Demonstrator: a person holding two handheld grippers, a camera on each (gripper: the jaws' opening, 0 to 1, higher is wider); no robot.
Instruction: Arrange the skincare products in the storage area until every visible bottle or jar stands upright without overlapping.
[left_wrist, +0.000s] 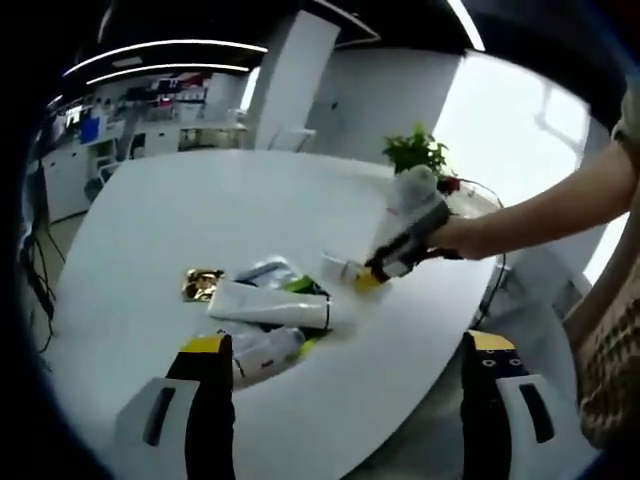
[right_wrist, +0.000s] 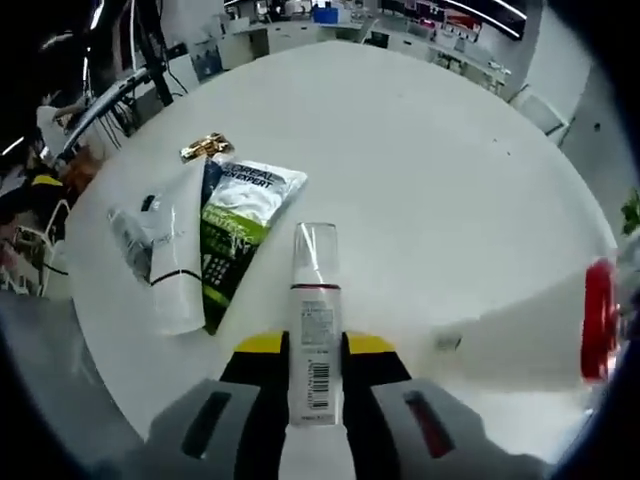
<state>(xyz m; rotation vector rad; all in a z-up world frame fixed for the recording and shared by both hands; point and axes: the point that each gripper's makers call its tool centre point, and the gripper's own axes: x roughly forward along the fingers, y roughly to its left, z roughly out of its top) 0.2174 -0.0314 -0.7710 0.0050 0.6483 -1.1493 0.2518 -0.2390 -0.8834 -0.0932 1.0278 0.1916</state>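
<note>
My right gripper (right_wrist: 314, 372) has fingers clamped on a clear-capped bottle (right_wrist: 314, 320), long axis running straight out along them, cap forward, lying flat over the counter (right_wrist: 440, 180). Left gripper (left_wrist: 350, 375) fingers apart, nearer the tube pile (left_wrist: 268, 308).

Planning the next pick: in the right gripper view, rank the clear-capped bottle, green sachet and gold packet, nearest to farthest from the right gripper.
1. Clear-capped bottle, clamped between the right gripper jaws.
2. Green sachet, up-left.
3. Gold packet, beyond the sachet.
</note>
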